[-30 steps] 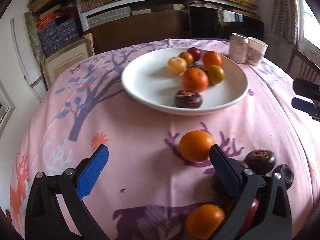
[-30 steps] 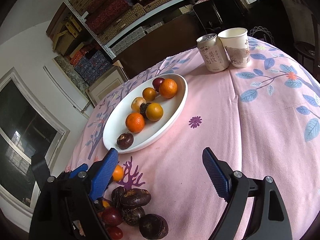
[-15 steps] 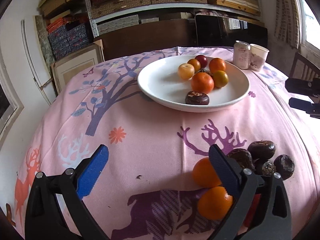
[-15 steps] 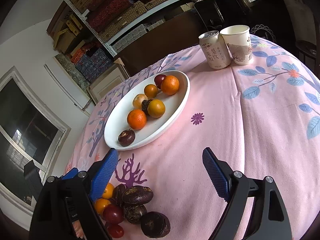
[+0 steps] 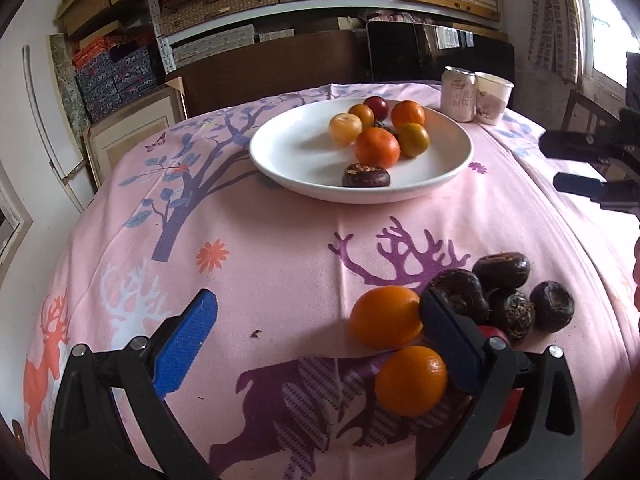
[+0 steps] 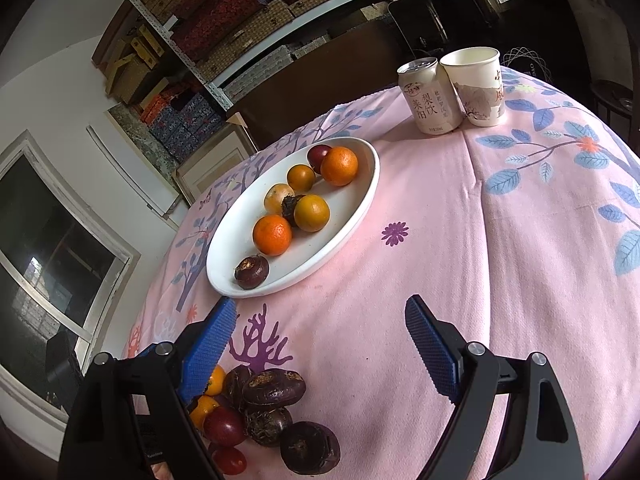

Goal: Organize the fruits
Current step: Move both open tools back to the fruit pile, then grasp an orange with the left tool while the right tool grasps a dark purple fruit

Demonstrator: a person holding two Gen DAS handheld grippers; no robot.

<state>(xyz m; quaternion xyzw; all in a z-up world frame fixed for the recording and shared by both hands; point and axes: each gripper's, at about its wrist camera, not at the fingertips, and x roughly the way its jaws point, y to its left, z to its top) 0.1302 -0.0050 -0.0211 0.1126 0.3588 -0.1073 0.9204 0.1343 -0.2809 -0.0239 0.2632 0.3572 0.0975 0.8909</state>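
A white plate (image 5: 288,148) (image 6: 360,208) holds several oranges, a red fruit and dark water chestnuts. On the pink cloth nearer me lies a loose pile: two oranges (image 5: 386,316) (image 5: 412,380), several dark water chestnuts (image 5: 502,268) (image 6: 272,390) and red fruits (image 6: 224,426). My left gripper (image 5: 316,340) is open and low over the cloth; its right finger stands just in front of the pile and nothing sits between the pads. My right gripper (image 6: 320,348) is open above bare cloth, with the pile behind its left finger.
A drink can (image 6: 430,98) (image 5: 458,94) and a paper cup (image 6: 478,84) stand at the table's far side. The right gripper's fingers (image 5: 588,164) show at the right edge of the left wrist view. Shelves of boxes and a chair lie beyond the table.
The left gripper has drawn back from the plate, so the loose pile now sits close by its right finger. The right gripper has held still, open.
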